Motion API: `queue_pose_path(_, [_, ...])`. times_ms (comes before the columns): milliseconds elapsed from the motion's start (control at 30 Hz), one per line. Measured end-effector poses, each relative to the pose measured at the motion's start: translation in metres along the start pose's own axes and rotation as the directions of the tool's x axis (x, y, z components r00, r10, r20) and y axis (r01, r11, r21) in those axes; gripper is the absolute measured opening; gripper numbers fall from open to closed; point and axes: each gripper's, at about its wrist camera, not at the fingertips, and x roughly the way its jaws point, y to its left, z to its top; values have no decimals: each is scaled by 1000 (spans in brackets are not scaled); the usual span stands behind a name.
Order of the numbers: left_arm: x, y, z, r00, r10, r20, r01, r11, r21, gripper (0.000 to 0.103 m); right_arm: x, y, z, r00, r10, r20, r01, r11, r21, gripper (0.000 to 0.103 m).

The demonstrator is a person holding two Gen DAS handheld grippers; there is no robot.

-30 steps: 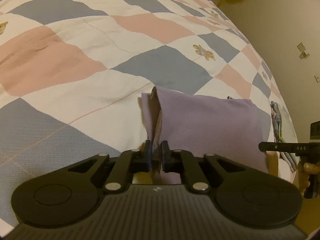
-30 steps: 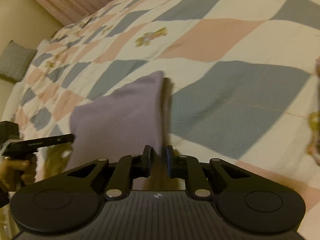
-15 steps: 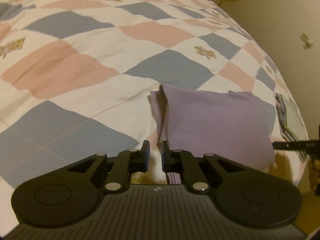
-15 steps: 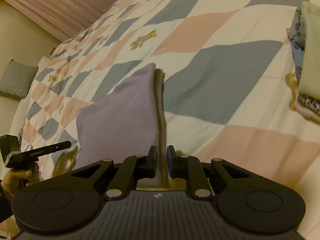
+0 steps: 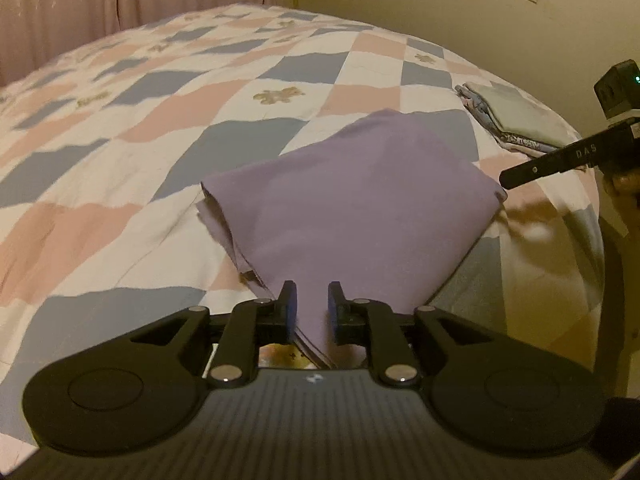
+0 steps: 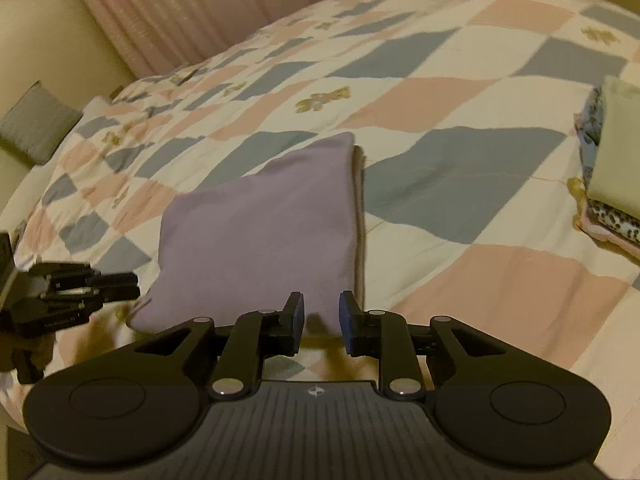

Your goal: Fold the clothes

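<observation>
**A:** What does the left wrist view show?

**B:** The left gripper (image 5: 311, 305) has its jaws parted, and a corner of the folded lilac garment (image 5: 352, 204) lies between them without being pinched. The garment rests flat on the checked quilt (image 5: 120, 184) near the bed's front edge. A stack of folded clothes (image 5: 516, 120) sits toward the right edge. The right gripper (image 5: 505, 178) reaches in just beside the garment's right corner.

**A:** And the right wrist view?

**B:** There the right gripper (image 6: 321, 322) stands released, nothing between its jaws, with the garment (image 6: 260, 232) just ahead. The left gripper (image 6: 134, 288) appears at the garment's left corner. The stack (image 6: 612, 160) sits at the right edge.

**A:** How far along is the folding?

**B:** This piece looks folded into a compact rectangle; likely left is moving it onto the stack.

**A:** What changed from half a second earlier?

**B:** Both grippers' jaws were nearly together then and are wider now, so the cloth appears let go.
</observation>
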Motion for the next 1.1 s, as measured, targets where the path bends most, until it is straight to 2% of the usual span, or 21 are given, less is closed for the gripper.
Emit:
queue_pose_path(100, [-2,-10,-3,999,31,42,-32,999,24,23,2,1,-10,998,28,55,-24,998,-62,31])
queue_pose_path(300, [1,-35,-15,986,108,128,-122,987,104,28,2,0,-27,982,64,177,-32,984,-176,32])
queue_pose_path(567, [1,-56,-27,962,108,252,-165,963,214,34,2,15,-42,960,46,276,45,948,-315,37])
queue_pose_path(733, [-12,-76,-50,953,145,266,-215,942,259,34,-1,43,-62,941,-36,338,169,913,-372,37])
queue_pose_path(833, [-25,-90,-68,952,162,260,-234,932,277,34,-14,61,-75,945,-61,321,192,898,-397,37])
queue_pose_path(933, [-31,-102,-77,947,189,259,-274,898,345,34,-29,80,-87,946,-88,314,235,852,-469,38])
queue_pose_path(1100, [-29,-119,-81,930,242,278,-351,814,464,35,-43,103,-101,944,-140,298,297,753,-587,38])
